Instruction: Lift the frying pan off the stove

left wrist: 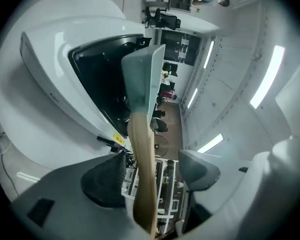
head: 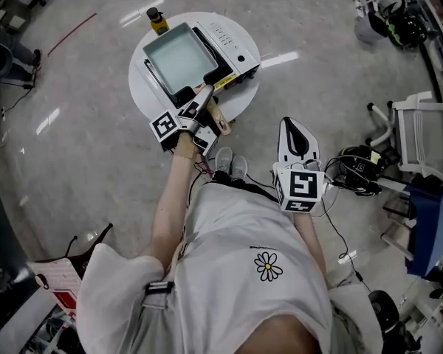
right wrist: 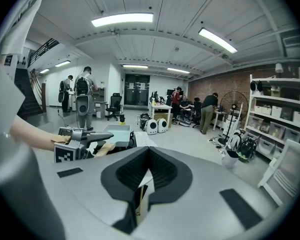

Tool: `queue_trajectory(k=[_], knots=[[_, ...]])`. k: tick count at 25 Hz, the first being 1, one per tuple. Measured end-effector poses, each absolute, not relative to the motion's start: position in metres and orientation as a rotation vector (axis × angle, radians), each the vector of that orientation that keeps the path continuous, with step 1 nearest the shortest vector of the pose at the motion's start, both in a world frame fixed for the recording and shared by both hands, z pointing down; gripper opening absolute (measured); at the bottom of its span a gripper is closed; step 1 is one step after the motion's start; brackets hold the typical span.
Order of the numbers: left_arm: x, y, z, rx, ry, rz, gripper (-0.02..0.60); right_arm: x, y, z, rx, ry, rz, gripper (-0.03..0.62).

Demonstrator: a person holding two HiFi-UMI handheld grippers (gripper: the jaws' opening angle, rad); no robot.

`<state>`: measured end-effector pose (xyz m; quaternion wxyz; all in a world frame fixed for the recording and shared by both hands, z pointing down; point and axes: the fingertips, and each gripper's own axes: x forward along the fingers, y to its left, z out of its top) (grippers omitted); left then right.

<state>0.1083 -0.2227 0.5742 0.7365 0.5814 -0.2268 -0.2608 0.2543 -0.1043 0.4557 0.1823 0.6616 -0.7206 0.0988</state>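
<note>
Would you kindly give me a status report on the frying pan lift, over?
Left hand-held gripper open, pan handle between jaws, ungripped. Right hand-held gripper shut, empty. Frying pan on stove, not yet lifted. Nothing in the way.

Small round white table [head: 142,87] in the upper middle of the head view, standing on a shiny grey floor [head: 81,146]. Only two things sit directly on it. A white portable stove [head: 232,46] takes up most of the top and reaches the right rim. A little yellow container [head: 157,22] with a dark cap sits at the upper-left edge.
</note>
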Motion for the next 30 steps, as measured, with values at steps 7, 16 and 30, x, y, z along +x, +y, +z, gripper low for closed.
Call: queue_trajectory(k=[7, 16, 30], knots=[[0.136, -0.222, 0.569, 1.222, -0.268, -0.522, 0.171, 0.257, -0.102, 0.463, 1.866, -2.001, 0.315, 0.003], [0.150, -0.219, 0.576, 1.226, -0.200, -0.405, 0.005, 0.250, -0.109, 0.470, 1.839, -2.005, 0.337, 0.003], [0.160, -0.212, 0.563, 1.451, -0.117, -0.247, -0.003, 0.235, -0.115, 0.478, 1.774, -2.027, 0.340, 0.002]])
